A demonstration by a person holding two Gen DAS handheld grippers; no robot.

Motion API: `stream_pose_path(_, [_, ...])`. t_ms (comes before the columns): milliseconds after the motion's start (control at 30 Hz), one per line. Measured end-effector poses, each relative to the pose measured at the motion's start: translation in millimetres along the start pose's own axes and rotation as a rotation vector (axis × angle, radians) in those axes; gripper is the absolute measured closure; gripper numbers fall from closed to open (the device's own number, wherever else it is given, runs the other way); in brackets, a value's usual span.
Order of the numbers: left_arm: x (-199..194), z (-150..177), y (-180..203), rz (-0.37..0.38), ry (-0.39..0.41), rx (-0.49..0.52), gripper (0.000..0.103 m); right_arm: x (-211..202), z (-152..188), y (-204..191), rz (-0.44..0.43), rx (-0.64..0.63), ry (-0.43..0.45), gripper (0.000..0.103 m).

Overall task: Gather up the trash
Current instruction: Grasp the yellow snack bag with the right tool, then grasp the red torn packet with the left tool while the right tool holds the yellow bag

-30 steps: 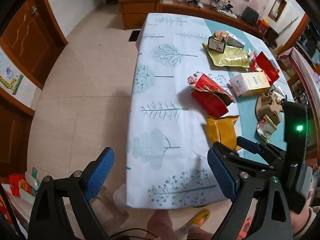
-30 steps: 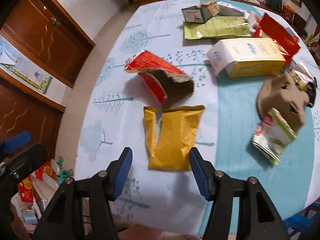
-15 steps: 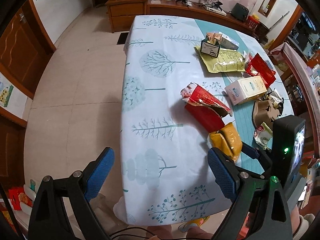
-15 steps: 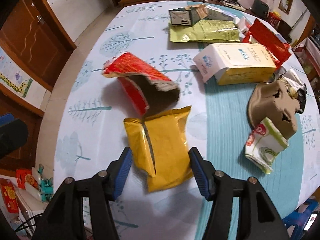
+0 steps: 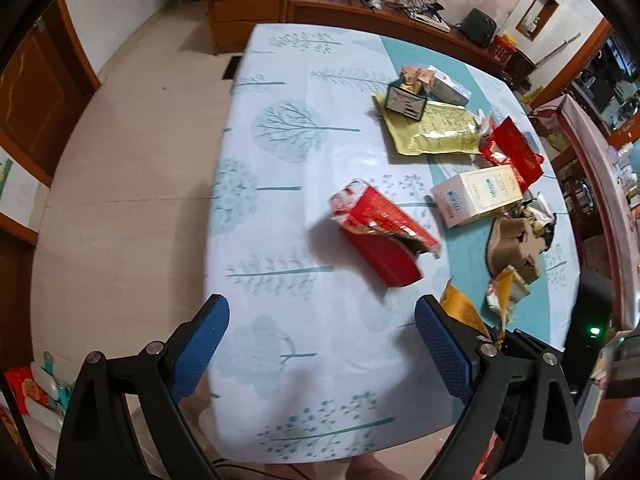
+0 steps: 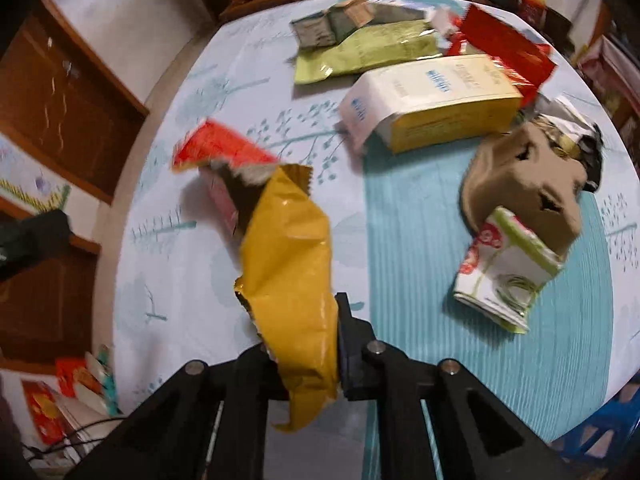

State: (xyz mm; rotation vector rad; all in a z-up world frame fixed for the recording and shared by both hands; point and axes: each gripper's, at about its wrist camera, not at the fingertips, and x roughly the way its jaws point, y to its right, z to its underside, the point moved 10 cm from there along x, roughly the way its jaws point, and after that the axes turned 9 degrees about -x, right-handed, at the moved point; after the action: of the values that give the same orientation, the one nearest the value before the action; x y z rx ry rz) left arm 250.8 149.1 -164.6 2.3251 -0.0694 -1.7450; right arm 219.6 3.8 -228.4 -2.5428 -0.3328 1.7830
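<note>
Yellow wrapper [image 6: 294,276]: crumpled foil packet at lower centre of the right wrist view, standing up between the two pads of the right tool; its upper end overlaps the red carton behind it.
Right tool [image 6: 304,344]: jaws closing, clenched on the yellow wrapper, whose lower end hangs past the pads.
Left tool [image 5: 320,344]: released, blue pads [image 5: 200,346] wide apart at the bottom of the left wrist view, nothing between them, hovering over the near edge of the tabletop.
Tabletop [image 5: 280,152]: covered by a white cloth printed with teal trees, with a teal band along its right part.
Red carton [image 5: 380,236]: torn open, lying at centre frame in the left wrist view.
White and yellow box [image 6: 432,104]: lying on its side, upper right of centre in the right wrist view.
Brown moulded tray [image 6: 528,184]: at right, touching a folded green and white packet [image 6: 504,272] just below it.
Green-gold pouch [image 5: 432,128]: flat, upper right of the left wrist view.
</note>
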Motion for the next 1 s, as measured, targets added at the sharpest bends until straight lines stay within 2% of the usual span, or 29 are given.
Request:
stream_pose_path(200, [18.9,-12.3,22.4,0.030,-0.052,-0.048,0.010,-27.5,-25.2,13.9,-0.036,0.075,0.094,0.092])
stream_pose_path(400, [50.2,-32.2,37.1,0.033,-0.079,-0.157,0.010,-41.6,-47.2,24.3,-0.046,0.125,0.144,0.092])
stream_pose_path(600, [83.8,-40.7,35.3,-0.012,-0.122,-0.234,0.010,-36.7,-47.5,30.7,-0.055,0.163,0.138,0.092])
stream_pose_path(767, [113.7,-33.6,39.9,-0.057,-0.194,-0.182,0.010,-33.1,-34.1,30.1,-0.069,0.182,0.110,0.092])
stream_pose_path(900, [121.3,-29.5,41.5,-0.035,-0.203,-0.189,0.010,-27.8,-26.1,26.6,-0.079,0.184,0.093,0.092])
stream_pose_path(933, [122.0,-29.2,42.1,-0.022,-0.201,-0.193,0.015,-26.8,-23.7,25.4,-0.082,0.183,0.089,0.092])
stream_pose_path(1000, [122.3,-27.9,47.9,0.030,-0.209,-0.180,0.042,-25.5,-19.3,23.6,-0.086,0.181,0.082,0.092])
